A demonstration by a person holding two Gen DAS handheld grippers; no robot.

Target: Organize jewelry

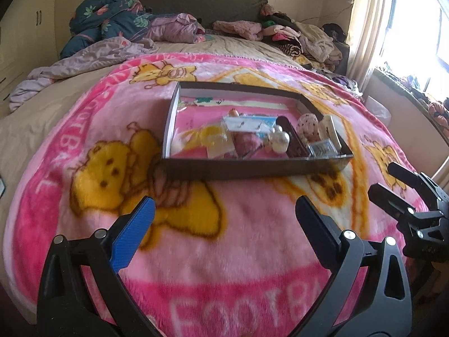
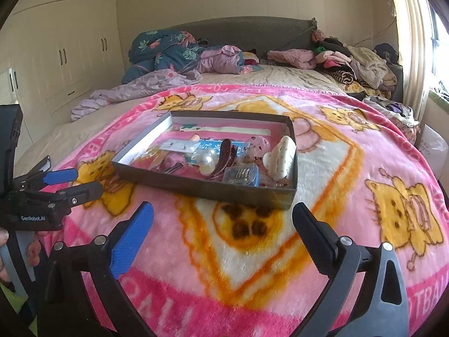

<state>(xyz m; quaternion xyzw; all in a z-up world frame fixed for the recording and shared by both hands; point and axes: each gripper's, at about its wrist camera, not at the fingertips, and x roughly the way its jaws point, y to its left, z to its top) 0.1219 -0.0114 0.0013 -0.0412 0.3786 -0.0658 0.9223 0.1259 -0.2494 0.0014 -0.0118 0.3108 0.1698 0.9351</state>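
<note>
A shallow dark cardboard box lies on a pink cartoon blanket. Jumbled inside it are a card of earrings, pearly balls, a brown hair clip, a white claw clip and a small clear case of pins. My left gripper hangs open over the blanket, short of the box's near left side. My right gripper is open too, just before the box's near right corner. Neither holds anything.
Heaps of clothes and a dark floral quilt lie along the grey headboard. Cream wardrobes stand to the left, and a curtained window to the right. A hand grips the left tool.
</note>
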